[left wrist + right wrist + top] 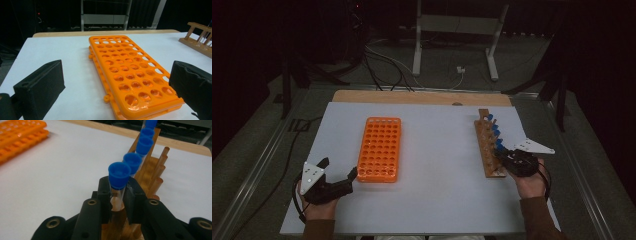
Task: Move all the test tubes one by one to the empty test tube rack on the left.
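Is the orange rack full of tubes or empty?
Empty. In the left gripper view, every visible hole of the orange rack is bare, with no tube in any.

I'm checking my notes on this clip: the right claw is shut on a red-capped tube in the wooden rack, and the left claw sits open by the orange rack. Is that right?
Not quite: the cap is blue, not red. The right gripper view shows the right claw shut on a blue-capped tube in the wooden rack. The left claw does sit open by the orange rack.
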The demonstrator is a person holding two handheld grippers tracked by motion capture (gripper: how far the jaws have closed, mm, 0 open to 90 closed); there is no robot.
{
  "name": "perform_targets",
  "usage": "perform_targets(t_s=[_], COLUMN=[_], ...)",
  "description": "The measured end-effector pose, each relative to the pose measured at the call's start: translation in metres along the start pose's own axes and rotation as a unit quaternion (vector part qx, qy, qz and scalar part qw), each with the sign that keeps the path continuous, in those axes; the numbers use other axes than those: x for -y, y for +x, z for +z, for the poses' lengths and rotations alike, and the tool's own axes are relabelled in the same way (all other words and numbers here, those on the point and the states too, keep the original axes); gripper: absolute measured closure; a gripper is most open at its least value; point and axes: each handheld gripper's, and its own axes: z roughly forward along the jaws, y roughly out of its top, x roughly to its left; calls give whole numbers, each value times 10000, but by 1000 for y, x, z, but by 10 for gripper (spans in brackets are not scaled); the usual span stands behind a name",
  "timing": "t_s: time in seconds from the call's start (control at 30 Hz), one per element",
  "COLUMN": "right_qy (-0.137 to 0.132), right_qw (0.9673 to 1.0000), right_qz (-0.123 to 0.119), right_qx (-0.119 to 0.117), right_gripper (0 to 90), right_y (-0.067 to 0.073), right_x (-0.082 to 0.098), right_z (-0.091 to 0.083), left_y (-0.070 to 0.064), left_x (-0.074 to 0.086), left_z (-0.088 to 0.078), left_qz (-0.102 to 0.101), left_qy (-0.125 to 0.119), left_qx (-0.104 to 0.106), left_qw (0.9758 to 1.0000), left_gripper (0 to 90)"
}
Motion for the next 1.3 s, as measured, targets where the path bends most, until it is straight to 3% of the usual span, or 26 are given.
perform_targets(t_s=[0.2,0.83,1.03,1.23,1.3], right_qy=[-115,-394,-475,-469,-493], right_qw=[9998,9992,9987,9979,9976], right_qz=[123,24,-154,-417,-446], right_qx=[-71,-91,-87,-165,-195], right_gripper=[765,766,766,766,767], right_y=[-2,-5,-2,6,8], right_x=[-5,-25,-37,-48,-51], right_z=[-5,-29,-36,-42,-42], left_y=[2,3,1,-13,-15], left_x=[-1,-2,-16,-39,-42], left_z=[-2,1,2,13,15], left_qz=[-16,63,66,444,457], left_qy=[-17,104,-51,-93,-120], left_qx=[62,243,441,707,785], left_qw=[10000,9996,9990,9965,9958], left_gripper=[9,9,9,9,10])
